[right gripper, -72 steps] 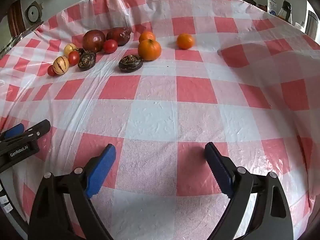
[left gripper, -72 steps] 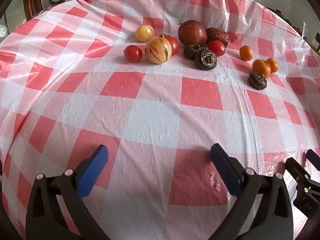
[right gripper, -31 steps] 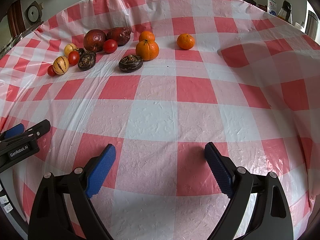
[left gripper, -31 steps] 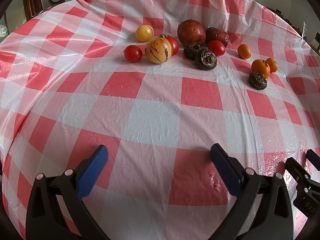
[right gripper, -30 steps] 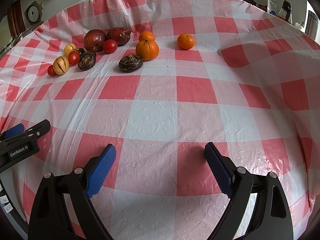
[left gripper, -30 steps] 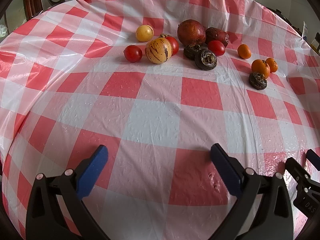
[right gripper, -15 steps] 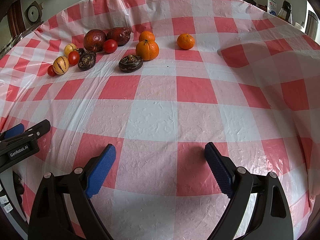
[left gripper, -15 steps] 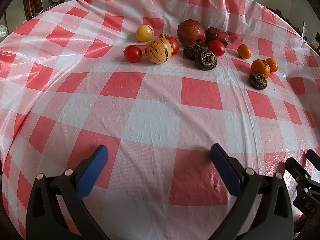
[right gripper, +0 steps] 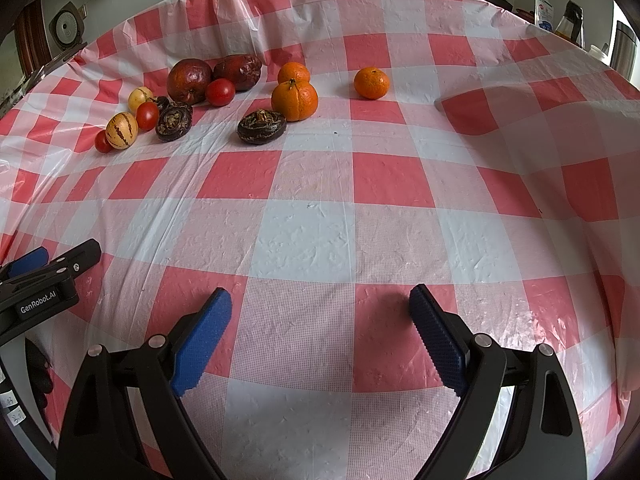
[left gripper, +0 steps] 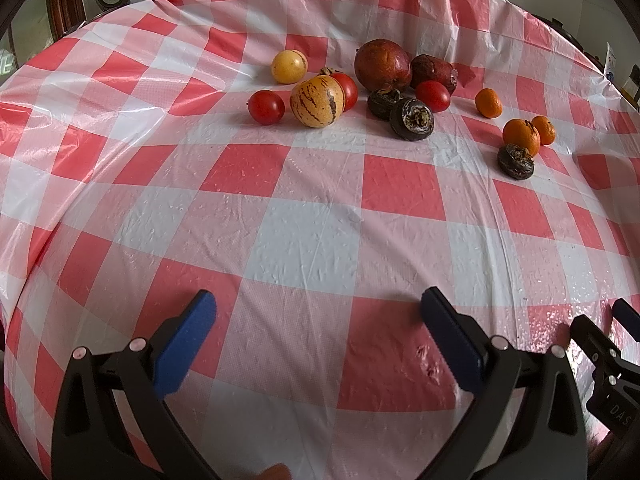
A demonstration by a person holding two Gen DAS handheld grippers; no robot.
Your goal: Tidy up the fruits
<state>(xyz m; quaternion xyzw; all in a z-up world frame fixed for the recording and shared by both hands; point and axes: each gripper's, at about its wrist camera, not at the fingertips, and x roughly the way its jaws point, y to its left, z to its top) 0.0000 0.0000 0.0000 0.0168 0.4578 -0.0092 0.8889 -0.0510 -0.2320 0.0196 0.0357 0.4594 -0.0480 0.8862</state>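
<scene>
Left wrist view has the left gripper (left gripper: 316,320) spread wide and empty over the red-and-white checked tablecloth (left gripper: 312,240), with the fruits well ahead: a striped yellow melon (left gripper: 317,101) between tomatoes (left gripper: 266,107), a pomegranate (left gripper: 383,65) behind, and dark wrinkled fruits (left gripper: 412,119) beside it. Right wrist view has the right gripper (right gripper: 320,320) equally wide and empty, with three mandarins (right gripper: 295,100) clustered far ahead, one dark fruit (right gripper: 261,126) just beside the largest.

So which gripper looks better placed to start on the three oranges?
Probably the right gripper: open and empty, with the oranges ahead in its view. From the left gripper, also open, they sit far right; the tomato cluster is nearer.
</scene>
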